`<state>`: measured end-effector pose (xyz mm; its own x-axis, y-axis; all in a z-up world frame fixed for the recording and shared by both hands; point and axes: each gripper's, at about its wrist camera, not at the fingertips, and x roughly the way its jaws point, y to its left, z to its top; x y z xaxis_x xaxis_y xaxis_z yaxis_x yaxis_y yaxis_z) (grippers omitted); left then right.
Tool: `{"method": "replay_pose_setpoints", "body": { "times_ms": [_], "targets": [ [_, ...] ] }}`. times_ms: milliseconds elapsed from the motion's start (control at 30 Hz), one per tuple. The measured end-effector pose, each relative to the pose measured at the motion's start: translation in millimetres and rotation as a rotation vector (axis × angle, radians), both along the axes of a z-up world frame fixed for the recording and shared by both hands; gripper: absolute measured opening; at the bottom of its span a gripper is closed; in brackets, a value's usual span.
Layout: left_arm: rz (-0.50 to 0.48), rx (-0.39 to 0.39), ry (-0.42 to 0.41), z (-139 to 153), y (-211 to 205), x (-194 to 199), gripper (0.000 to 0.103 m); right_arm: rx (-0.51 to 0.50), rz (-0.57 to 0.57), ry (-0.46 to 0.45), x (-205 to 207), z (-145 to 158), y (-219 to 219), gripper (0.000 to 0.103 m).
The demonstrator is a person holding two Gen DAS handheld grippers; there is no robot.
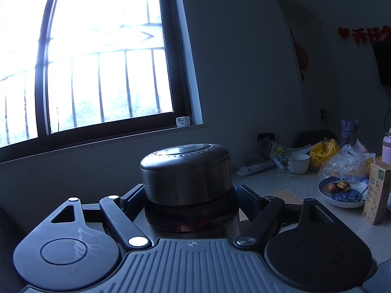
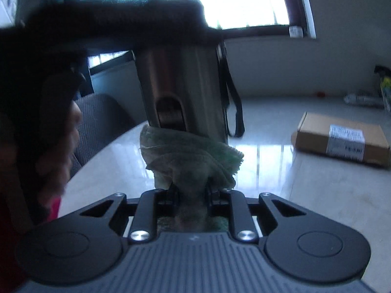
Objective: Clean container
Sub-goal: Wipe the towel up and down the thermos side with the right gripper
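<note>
A steel container (image 1: 186, 171) with a rounded metal lid stands upright between the fingers of my left gripper (image 1: 190, 199), which is shut on its dark neck. In the right wrist view the container's brushed steel body (image 2: 180, 83) hangs above the table, with a black strap (image 2: 232, 102) down its right side. The dark blurred left gripper (image 2: 110, 24) clasps its top there. My right gripper (image 2: 191, 191) is shut on a bunched green cloth (image 2: 190, 156), and the cloth presses against the lower end of the container.
A cardboard box (image 2: 342, 141) lies on the pale glossy table (image 2: 281, 195) to the right. A grey chair (image 2: 102, 122) stands at the left edge. Further along are a blue-patterned bowl of food (image 1: 342, 191), a carton (image 1: 376, 193), plastic bags (image 1: 347, 158) and a white bowl (image 1: 300, 162). A barred window (image 1: 97, 61) is behind.
</note>
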<state>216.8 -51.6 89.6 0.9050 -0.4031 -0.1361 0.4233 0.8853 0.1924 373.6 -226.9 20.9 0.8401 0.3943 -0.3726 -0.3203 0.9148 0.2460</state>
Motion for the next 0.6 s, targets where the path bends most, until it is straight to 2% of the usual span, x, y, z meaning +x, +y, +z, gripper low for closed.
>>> {"method": "replay_pose_setpoints", "body": {
  "times_ms": [433, 500, 600],
  "targets": [
    [0.003, -0.004, 0.001, -2, -1, 0, 0.081, -0.008, 0.004, 0.061, -41, -19, 18, 0.021],
    [0.006, -0.001, -0.003, -3, -2, 0, 0.081, -0.003, 0.007, 0.058, -73, -18, 27, 0.021],
    [0.005, -0.004, -0.003, -4, -2, 0, 0.081, 0.028, 0.013, 0.016, -92, -3, 24, 0.021]
  ]
}}
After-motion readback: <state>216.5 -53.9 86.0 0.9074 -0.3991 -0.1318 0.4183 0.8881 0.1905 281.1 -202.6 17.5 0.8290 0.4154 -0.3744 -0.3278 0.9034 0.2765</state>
